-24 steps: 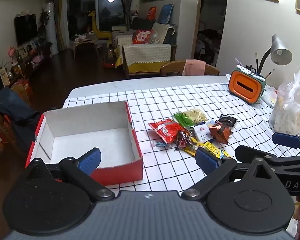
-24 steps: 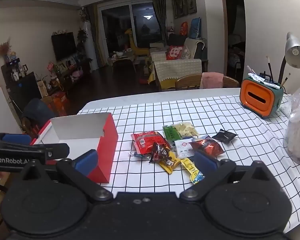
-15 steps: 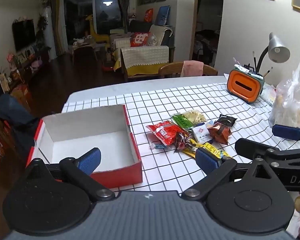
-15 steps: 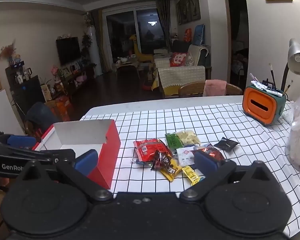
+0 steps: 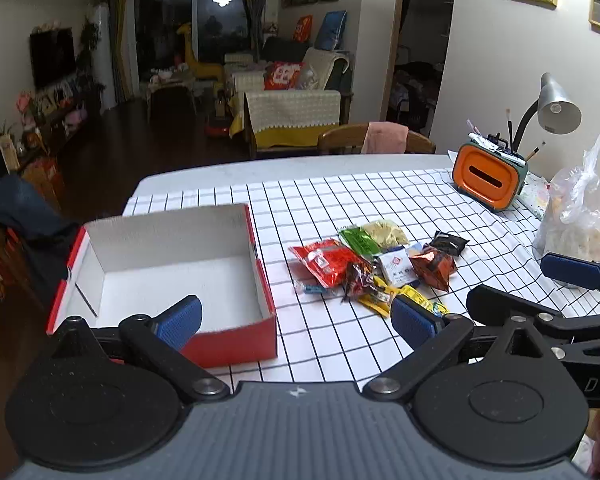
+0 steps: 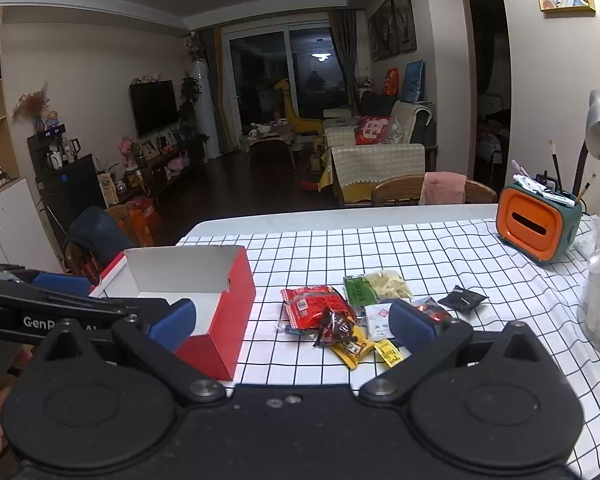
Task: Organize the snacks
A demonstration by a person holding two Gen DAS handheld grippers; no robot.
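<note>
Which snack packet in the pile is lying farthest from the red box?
The small black packet, at the pile's far edge toward the orange pen holder. The other packets all lie closer to the red box.

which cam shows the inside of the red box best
The left wrist view: it looks down into the red box, showing its white floor and all inner walls, with nothing in it. The right wrist view sees the box from the side, mostly its red outer wall and part of the white interior.
</note>
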